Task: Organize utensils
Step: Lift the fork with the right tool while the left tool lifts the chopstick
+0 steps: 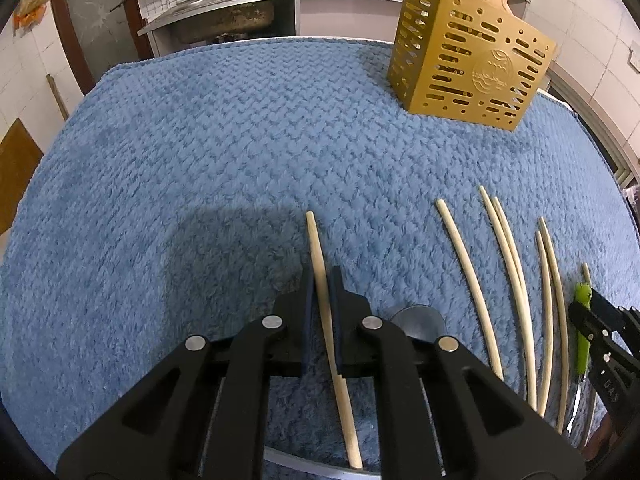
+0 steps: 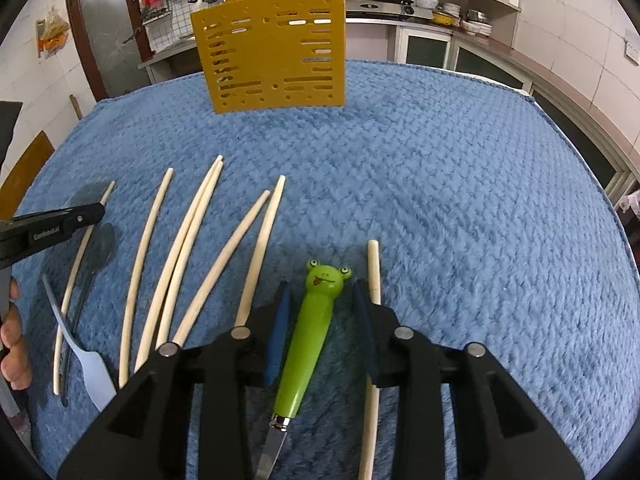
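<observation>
My left gripper [image 1: 322, 280] is shut on a pale wooden chopstick [image 1: 314, 240] that lies on the blue towel [image 1: 200, 120], its tip pointing away from me. Several more chopsticks [image 1: 468, 276] lie side by side to the right. My right gripper [image 2: 322, 285] straddles a green frog-handled knife [image 2: 316, 328]; its blue pads [image 2: 278, 332] stand a little off the handle, so it is open. Another chopstick [image 2: 373, 264] lies just outside its right finger. A yellow perforated utensil holder [image 2: 272, 52] stands upright at the far side of the towel.
A dark spoon [image 2: 102, 240] and a light blue fork [image 2: 92, 364] lie at the left end of the row of chopsticks [image 2: 188, 248], under the left gripper [image 2: 96, 210]. A person's fingers [image 2: 14, 340] show at the left edge. Kitchen counters and shelves stand behind the table.
</observation>
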